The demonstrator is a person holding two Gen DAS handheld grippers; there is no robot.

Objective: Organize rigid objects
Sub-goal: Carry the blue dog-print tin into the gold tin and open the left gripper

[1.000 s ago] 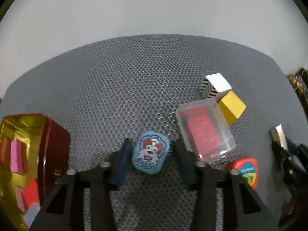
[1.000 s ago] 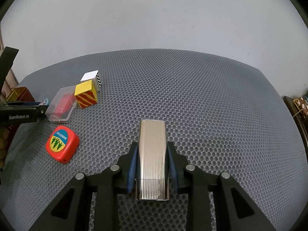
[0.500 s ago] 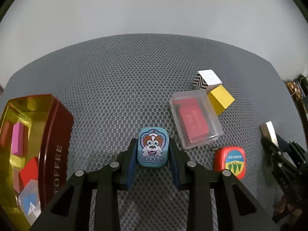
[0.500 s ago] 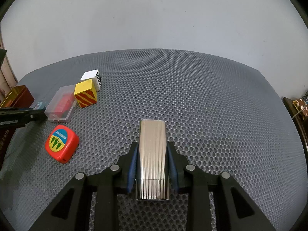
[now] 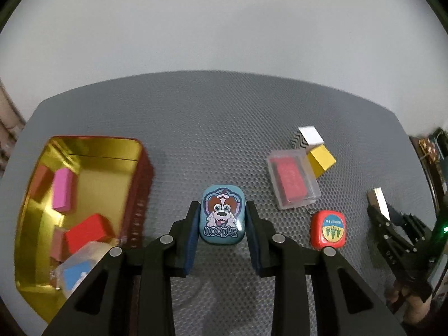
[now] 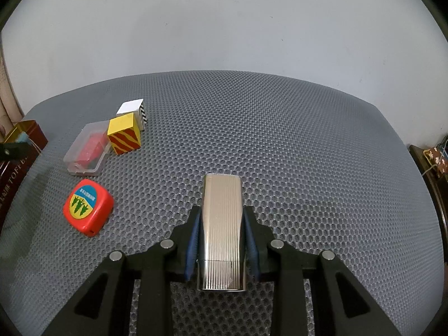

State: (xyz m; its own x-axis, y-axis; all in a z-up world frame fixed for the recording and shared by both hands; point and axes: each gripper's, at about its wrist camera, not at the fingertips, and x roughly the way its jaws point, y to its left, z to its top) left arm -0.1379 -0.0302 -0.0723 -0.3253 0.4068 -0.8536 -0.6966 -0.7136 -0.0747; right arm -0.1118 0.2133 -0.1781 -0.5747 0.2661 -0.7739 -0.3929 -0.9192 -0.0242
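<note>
Grey mat (image 6: 280, 140) – cubes (image 6: 124, 137), case (image 6: 86, 151), tape (image 6: 86, 207), tin (image 5: 84, 196).

Grey surface (image 5: 224, 128) with a honeycomb texture, filling the lower half of both views, its far edge arching from 9 to 3 o'clock. Slightly blurred in the left wrist view.

Beyond that edge, toward 12 o'clock, a plain pale wall (image 6: 224, 22), bare but for a few faint specks.

At 3 o'clock in the right wrist view, off the surface's rim, dark brown furniture (image 6: 417, 154) carrying a floral-patterned item (image 6: 437, 156); too small and distorted to identify further.

At 9 o'clock in the same view, beige folds (image 6: 7, 103) against the wall, possibly cloth; cannot tell.
</note>
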